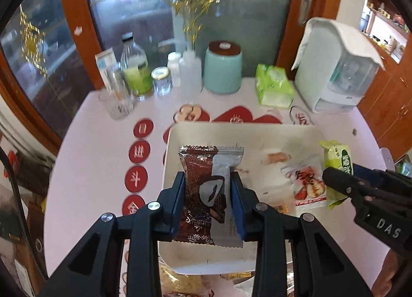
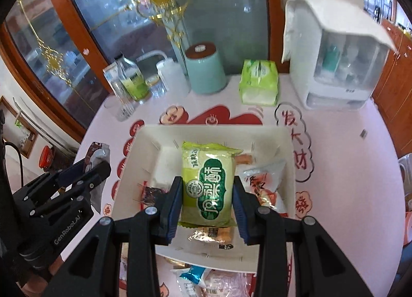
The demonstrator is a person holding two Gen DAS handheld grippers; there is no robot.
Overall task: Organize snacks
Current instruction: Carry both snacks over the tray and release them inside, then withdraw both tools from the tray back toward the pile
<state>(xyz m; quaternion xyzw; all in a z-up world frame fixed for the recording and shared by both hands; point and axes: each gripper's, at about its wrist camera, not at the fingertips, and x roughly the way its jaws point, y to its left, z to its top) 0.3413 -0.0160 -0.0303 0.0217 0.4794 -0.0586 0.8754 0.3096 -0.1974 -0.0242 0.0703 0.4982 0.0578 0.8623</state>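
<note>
The white tray (image 2: 288, 142) on the worktop (image 2: 347, 168) holds a red-and-white packet (image 2: 262, 181), a small dark packet (image 2: 150, 192) and clear-wrapped biscuits (image 2: 213, 236). Above it, the left tongs (image 1: 207, 200) are clamped on a brown-and-silver snack packet (image 1: 203, 194), and the right tongs (image 2: 206, 197) on a green snack packet (image 2: 208, 183) — both packets lie lengthwise along the fingers, pointing away. More packets below the tray's near edge are cut off and hard to make out.

Wood-framed glass door (image 1: 134, 8) (gold sun motif), wooden cabinets (image 1: 388, 106).
</note>
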